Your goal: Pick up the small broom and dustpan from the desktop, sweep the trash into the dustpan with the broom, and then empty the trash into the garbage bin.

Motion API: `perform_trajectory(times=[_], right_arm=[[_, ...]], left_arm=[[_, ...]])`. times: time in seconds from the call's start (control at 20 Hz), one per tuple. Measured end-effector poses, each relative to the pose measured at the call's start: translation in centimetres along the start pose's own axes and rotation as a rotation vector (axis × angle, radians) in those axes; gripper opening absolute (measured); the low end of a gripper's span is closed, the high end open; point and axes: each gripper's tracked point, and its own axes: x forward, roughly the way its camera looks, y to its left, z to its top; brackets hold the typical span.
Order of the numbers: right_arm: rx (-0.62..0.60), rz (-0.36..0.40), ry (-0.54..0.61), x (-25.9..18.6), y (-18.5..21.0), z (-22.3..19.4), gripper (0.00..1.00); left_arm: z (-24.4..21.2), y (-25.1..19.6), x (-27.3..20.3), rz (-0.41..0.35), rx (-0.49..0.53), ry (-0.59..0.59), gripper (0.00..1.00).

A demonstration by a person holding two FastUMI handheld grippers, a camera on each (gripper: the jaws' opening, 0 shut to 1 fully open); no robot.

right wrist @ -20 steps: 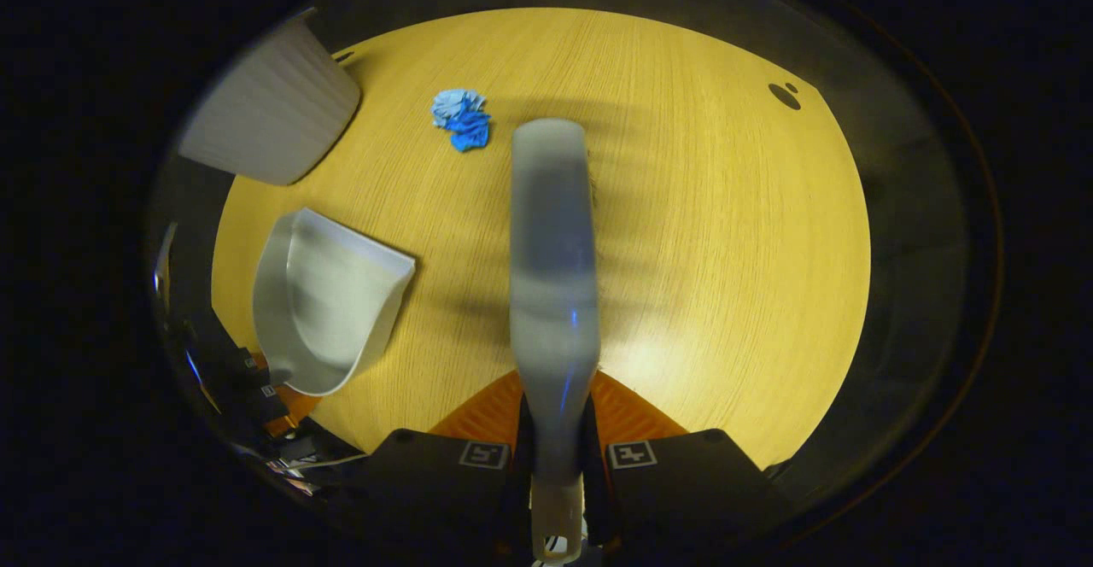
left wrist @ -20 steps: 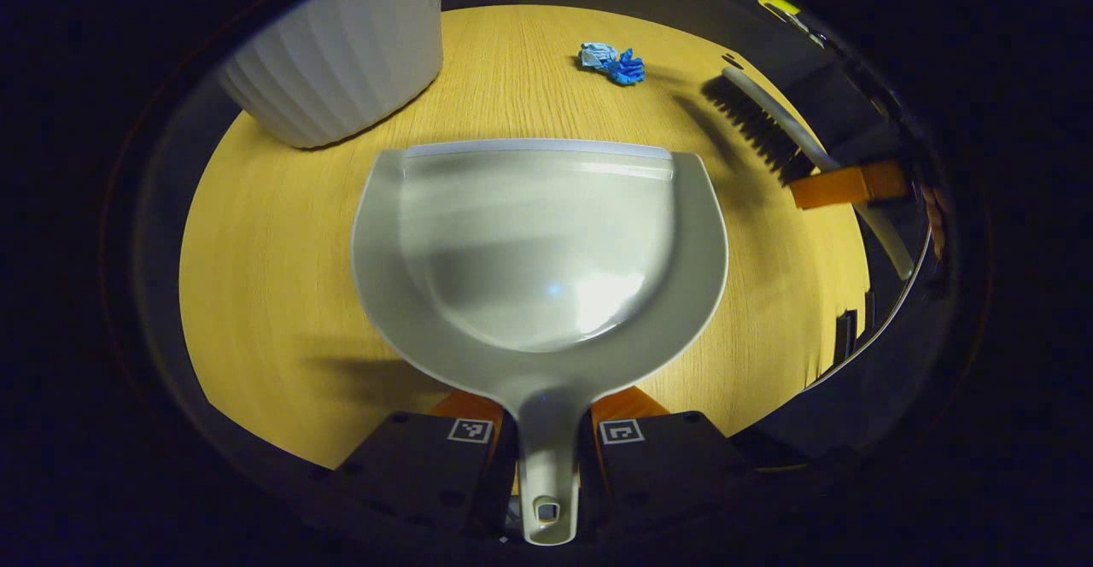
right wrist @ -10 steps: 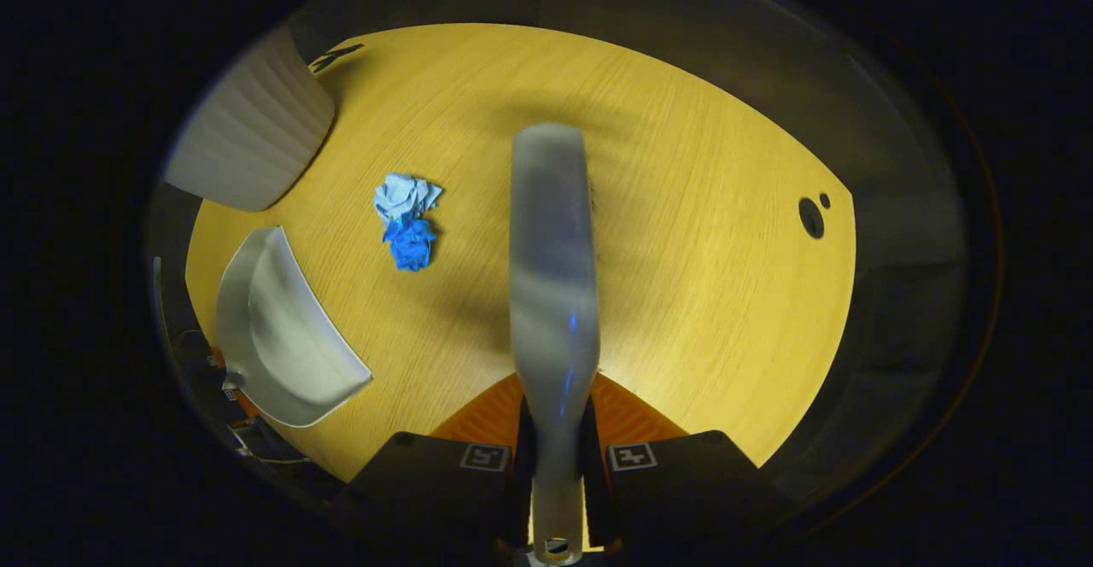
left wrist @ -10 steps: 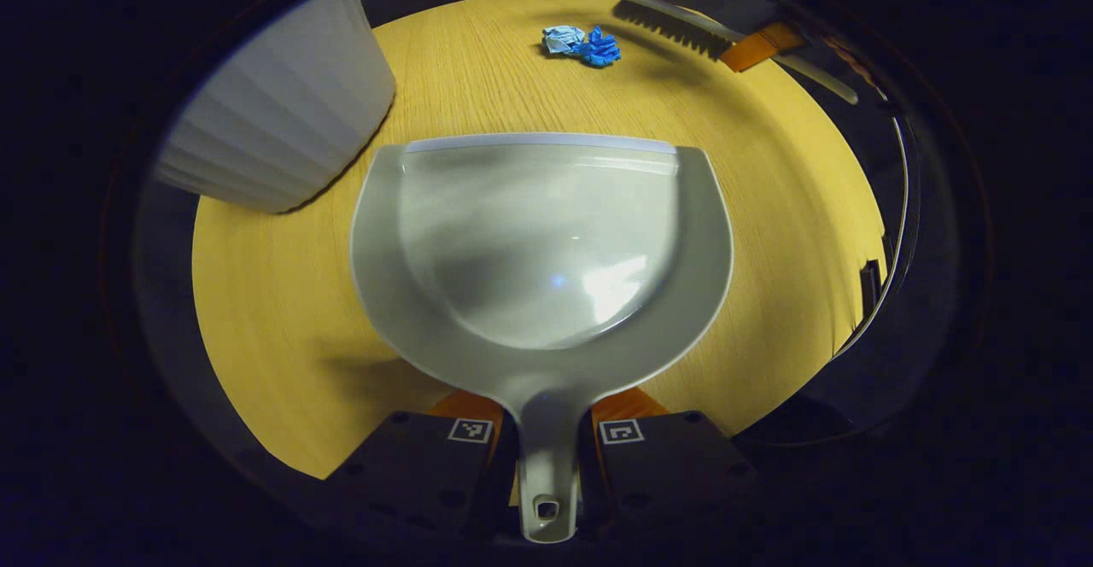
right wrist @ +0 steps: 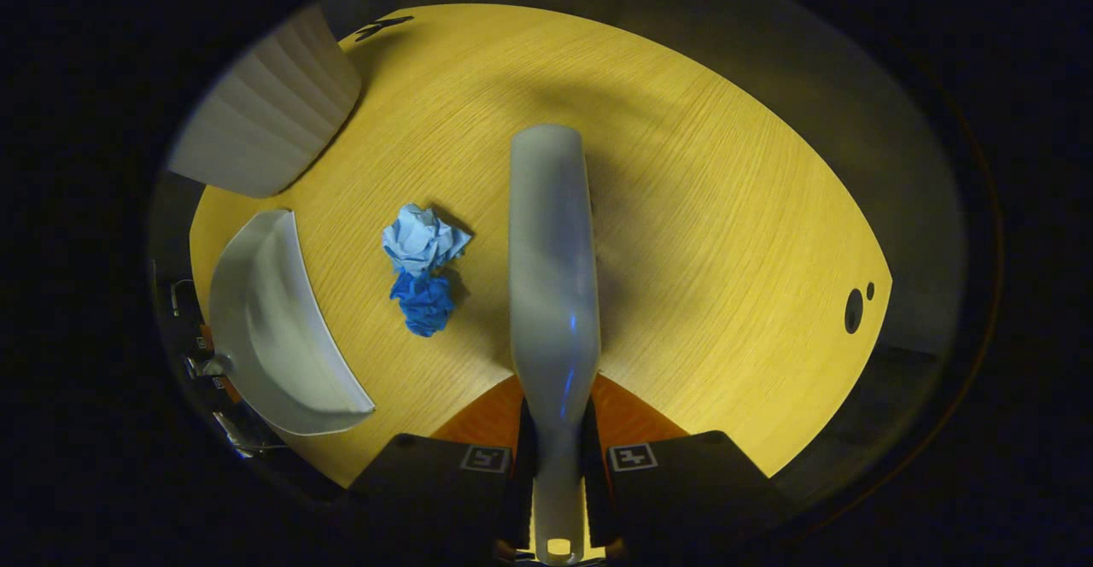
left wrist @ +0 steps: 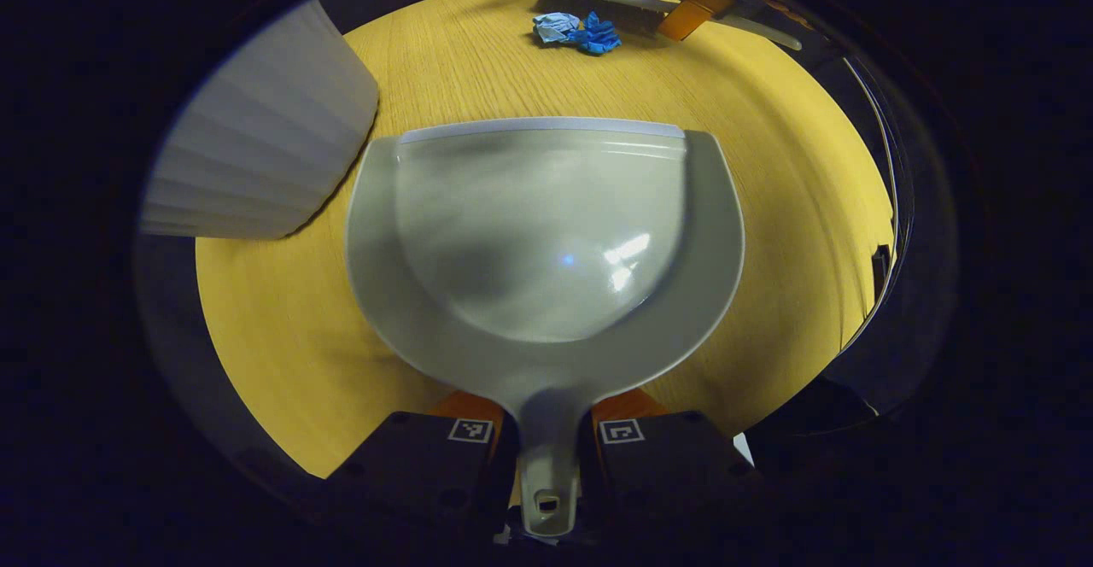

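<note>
The wooden table (left wrist: 282, 362) carries everything, and on its far left side stands the ribbed white garbage bin (left wrist: 265, 166), just beside the dustpan. The dustpan (left wrist: 546, 234) is the next biggest thing: the left gripper (left wrist: 546, 443) has its two fingers closed on the dustpan's handle, and the open front edge of the pan points toward the trash. In the right gripper view the dustpan (right wrist: 273, 328) lies at the left, with its mouth turned to the paper.

The broom (right wrist: 553, 268) is clamped by its handle between the fingers of the right gripper (right wrist: 559, 464), which are closed firmly on it. The head of the broom reaches forward over the table, just to the right of the trash. In the left gripper view the broom (left wrist: 598, 3) appears at the far side of the table, directly behind the paper.

The trash (right wrist: 423, 268) is two crumpled balls of paper, one light blue and one dark blue, touching each other.

Compared with one second ago, the broom has come from well apart to just beside the trash, and the dustpan now faces it more squarely from the other side. I judge that both tools are now picked up and positioned, so the sweeping stroke toward the pan can begin; nothing is in the pan yet.
</note>
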Motion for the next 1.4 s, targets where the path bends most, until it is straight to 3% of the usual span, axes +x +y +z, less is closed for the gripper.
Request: perform_trajectory(times=[0.2,0.3,0.4,0.6,0.75,0.9,1.1,1.2,1.4], right_arm=[[-0.168,0.214,0.077,-1.5,8.0,-4.4,0.28],[-0.164,0.369,0.113,-3.6,12.4,-7.4,0.28],[-0.156,0.458,0.115,-5.2,14.7,-9.1,0.29],[-0.062,0.389,0.060,-5.7,11.9,-9.4,0.28],[0.024,0.351,-0.029,-7.1,7.6,-9.1,0.28],[0.101,0.288,-0.082,-5.3,4.3,-9.9,0.28],[0.161,0.203,-0.154,-3.2,1.4,-13.4,0.28],[0.207,0.214,-0.186,-4.9,2.3,-15.6,0.28],[0.326,0.329,-0.218,-6.5,7.0,-18.5,0.28]], left_arm=[[0.7,-0.1,0.3,-0.016,0.121,-0.070,0.28],[0.7,-0.2,0.5,-0.035,0.120,-0.100,0.29],[1.0,-0.4,0.5,-0.052,0.115,-0.125,0.29],[0.7,-1.0,0.4,-0.090,0.074,-0.164,0.29],[0.2,-1.1,-0.1,-0.095,0.051,-0.192,0.29],[-0.4,-0.7,-1.9,-0.122,0.049,-0.195,0.29],[-0.1,1.8,-4.4,-0.097,0.071,-0.286,0.29],[0.6,3.5,-6.8,-0.100,0.044,-0.325,0.29],[2.1,5.2,-11.6,-0.110,-0.062,-0.385,0.29]])
